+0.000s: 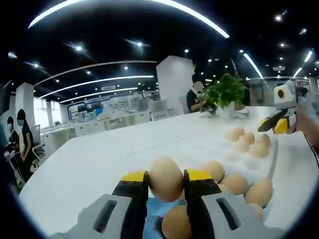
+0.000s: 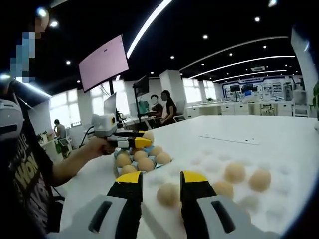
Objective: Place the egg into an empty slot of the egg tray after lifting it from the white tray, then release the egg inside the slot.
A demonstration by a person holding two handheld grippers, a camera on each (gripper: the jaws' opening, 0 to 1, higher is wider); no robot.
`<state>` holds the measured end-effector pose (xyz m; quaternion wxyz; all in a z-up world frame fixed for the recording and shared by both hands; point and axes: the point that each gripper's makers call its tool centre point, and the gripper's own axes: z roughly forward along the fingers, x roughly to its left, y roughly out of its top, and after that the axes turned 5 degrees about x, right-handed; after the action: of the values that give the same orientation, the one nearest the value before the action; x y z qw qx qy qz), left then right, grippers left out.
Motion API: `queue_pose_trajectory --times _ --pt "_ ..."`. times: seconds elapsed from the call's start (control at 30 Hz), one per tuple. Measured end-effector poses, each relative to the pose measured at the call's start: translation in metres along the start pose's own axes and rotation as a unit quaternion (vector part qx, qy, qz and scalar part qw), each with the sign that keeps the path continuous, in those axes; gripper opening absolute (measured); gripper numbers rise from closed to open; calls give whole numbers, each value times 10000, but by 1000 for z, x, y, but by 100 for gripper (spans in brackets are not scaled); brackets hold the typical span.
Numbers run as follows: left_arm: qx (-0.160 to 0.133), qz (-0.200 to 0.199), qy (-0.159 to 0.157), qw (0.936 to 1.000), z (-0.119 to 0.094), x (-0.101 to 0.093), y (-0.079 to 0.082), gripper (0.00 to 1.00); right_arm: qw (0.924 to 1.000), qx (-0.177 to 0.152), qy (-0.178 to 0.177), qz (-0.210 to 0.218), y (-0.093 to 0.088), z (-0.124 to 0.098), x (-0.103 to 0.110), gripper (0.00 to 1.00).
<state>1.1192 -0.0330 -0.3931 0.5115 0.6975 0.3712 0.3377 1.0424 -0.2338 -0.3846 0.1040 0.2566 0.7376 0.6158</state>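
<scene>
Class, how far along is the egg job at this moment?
Done: several eggs sit in the blue egg tray. In hand: the left gripper clamps an egg above it, unreleased. Left: more eggs wait in the white tray, the right gripper open by one.

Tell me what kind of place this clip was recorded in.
Most likely an open-plan office or lab hall: long strip ceiling lights, rows of desks, a hanging screen and a potted plant on the big white table.

White table under white tray, egg tray.
</scene>
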Motion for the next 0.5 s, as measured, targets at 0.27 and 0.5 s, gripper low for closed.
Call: queue_pose_trajectory --times 0.27,0.5 --pt "228 -405 -117 9989 -1 0 -9 28 10000 -30 -11 43 -3 -3 0 31" --pt "296 -727 -165 9968 -6 -3 -13 28 9999 -40 -63 96 -5 -6 -4 31"
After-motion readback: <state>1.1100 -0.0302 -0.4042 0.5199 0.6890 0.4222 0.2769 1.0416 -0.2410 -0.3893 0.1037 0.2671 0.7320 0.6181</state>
